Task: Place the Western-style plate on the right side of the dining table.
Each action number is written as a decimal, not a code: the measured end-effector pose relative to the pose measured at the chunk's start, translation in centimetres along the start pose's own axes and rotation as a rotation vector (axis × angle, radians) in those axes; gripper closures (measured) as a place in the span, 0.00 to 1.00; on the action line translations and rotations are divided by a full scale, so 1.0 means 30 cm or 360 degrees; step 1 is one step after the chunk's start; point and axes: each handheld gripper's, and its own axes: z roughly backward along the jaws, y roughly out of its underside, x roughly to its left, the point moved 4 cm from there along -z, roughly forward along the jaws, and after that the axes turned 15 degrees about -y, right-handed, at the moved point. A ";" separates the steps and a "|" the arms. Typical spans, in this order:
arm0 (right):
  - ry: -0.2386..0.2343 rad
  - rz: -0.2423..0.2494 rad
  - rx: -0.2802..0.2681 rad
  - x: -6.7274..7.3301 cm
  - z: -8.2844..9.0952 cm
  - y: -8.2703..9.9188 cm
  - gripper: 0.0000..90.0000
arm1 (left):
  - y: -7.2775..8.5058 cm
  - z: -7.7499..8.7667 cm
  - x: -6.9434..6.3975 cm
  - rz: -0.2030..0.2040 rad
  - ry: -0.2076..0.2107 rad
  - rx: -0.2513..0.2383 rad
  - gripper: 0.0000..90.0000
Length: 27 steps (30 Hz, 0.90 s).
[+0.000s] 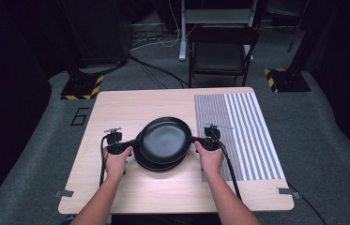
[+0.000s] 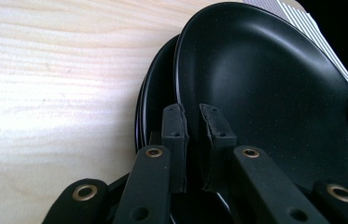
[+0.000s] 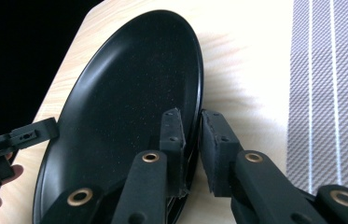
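Two grippers pinch the top black plate (image 1: 164,139) by opposite rims, the left gripper (image 1: 125,147) and right gripper (image 1: 201,142) both clamped on it; it sits on the stack (image 1: 159,164) at mid-table (image 1: 130,105); I'd judge the lift is next, needing both hands rising evenly to keep it level.

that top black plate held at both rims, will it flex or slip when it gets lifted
The top black plate looks rigid, so it probably won't flex. Its smooth, glossy surface could be slippery, but the left gripper and right gripper pinch opposite rims, which should keep it level. It sits on another black plate, so it may slide sideways if pushed.
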 end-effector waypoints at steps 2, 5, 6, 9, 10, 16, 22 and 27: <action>0.0017 0.0012 0.0002 -0.005 -0.002 -0.006 0.89 | 0.001 -0.003 0.001 0.0021 0.0025 0.0000 0.91; 0.0008 0.0007 -0.0006 -0.013 -0.002 -0.008 0.89 | 0.002 0.000 -0.003 0.0019 0.0020 0.0003 0.91; 0.0015 0.0015 -0.0005 -0.013 -0.002 -0.007 0.89 | 0.004 0.003 -0.002 0.0003 0.0020 0.0012 0.91; 0.0024 0.0030 -0.0010 -0.011 -0.001 -0.004 0.89 | 0.012 0.006 -0.003 0.0019 0.0030 0.0030 0.90; 0.0019 0.0025 -0.0013 -0.011 -0.001 -0.003 0.89 | 0.019 0.004 -0.004 0.0010 0.0030 0.0044 0.88; 0.0018 0.0031 -0.0018 -0.012 0.000 -0.002 0.90 | 0.039 0.009 -0.019 -0.0007 -0.0010 0.0068 0.82; 0.0026 0.0043 -0.0026 -0.010 0.002 0.003 0.90 | 0.059 0.022 -0.020 0.0068 -0.0008 0.0028 0.82; 0.0029 0.0026 -0.0068 -0.008 0.002 0.011 0.91 | 0.082 0.027 -0.033 0.0101 -0.0076 -0.0055 0.83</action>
